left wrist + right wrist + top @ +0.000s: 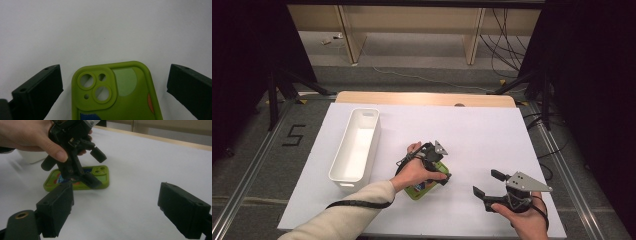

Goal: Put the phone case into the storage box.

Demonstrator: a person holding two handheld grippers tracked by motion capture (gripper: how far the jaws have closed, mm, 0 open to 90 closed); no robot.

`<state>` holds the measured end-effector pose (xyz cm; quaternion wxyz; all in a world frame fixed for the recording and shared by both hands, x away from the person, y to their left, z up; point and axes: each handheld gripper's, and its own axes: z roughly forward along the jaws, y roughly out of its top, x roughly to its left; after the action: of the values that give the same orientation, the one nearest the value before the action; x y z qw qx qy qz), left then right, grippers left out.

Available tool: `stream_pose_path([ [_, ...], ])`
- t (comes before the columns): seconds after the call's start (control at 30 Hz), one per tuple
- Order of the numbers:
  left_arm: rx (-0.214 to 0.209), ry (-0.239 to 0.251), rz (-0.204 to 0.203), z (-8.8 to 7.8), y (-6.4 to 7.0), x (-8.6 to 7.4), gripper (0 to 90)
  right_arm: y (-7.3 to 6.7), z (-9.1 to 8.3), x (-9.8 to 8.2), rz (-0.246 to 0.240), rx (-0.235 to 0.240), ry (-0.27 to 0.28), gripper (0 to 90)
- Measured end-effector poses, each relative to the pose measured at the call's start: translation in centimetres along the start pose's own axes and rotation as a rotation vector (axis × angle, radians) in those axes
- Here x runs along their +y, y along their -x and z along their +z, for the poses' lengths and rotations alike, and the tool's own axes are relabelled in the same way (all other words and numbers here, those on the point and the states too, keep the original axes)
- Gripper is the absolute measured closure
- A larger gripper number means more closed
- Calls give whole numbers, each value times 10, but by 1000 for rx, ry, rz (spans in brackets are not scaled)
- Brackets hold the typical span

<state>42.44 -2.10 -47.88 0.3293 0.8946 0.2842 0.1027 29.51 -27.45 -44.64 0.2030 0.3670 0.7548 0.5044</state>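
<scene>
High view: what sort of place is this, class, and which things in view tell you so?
Probably a lab or recording bay: a white-covered table, dark curtains, loose cables on the floor, and a taped number 5 beside the table.

High view overhead facing forward, left gripper view close above the green phone case (116,93), right gripper view low, sharing it

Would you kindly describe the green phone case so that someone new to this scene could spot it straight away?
Start at the white table and the long white bin on its left side. Right of the bin, under the left tongs, lies the phone case, flat on the table. It is the one bright green thing there, with round camera cut-outs in one corner and blue and orange patches.
</scene>
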Motion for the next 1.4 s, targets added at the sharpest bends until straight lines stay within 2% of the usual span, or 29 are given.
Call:
stream_pose_path([
  [1.1,7,-38,-32,10,-7,3,0,0,0,0,2,2,2,145],
  [1.4,7,-79,-35,13,-6,4,3,0,0,-1,0,3,-1,146],
])
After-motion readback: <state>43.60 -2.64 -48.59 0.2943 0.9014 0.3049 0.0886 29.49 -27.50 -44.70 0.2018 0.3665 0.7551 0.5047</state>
